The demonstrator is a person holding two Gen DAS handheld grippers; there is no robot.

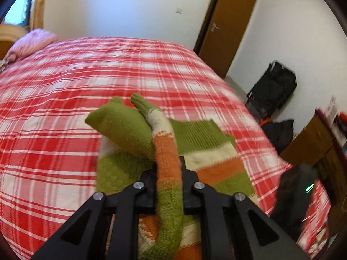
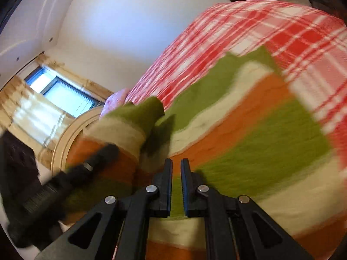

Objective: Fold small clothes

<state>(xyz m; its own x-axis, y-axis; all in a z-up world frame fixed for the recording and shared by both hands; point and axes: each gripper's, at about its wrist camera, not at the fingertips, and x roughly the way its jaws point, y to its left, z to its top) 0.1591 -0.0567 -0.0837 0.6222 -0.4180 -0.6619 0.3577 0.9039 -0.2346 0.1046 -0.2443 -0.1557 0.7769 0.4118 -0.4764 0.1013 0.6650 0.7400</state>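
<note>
We find the left tongs [image 1: 168, 169] clamping the soft, limp knit sweater's [image 1: 216, 158] sleeve [image 1: 168, 162]; right tongs [image 2: 176, 169] narrow, apparently empty; cuffs and hems seem best holds.

White walls [image 1: 112, 6], a brown door [image 1: 227, 26], a bright window [image 2: 63, 93], red-checked bed [image 1: 86, 75].

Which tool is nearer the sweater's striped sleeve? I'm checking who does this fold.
Left. The left tool is clamped on the sleeve; the right tool hangs beside it over the sweater body, gripping nothing.
</note>
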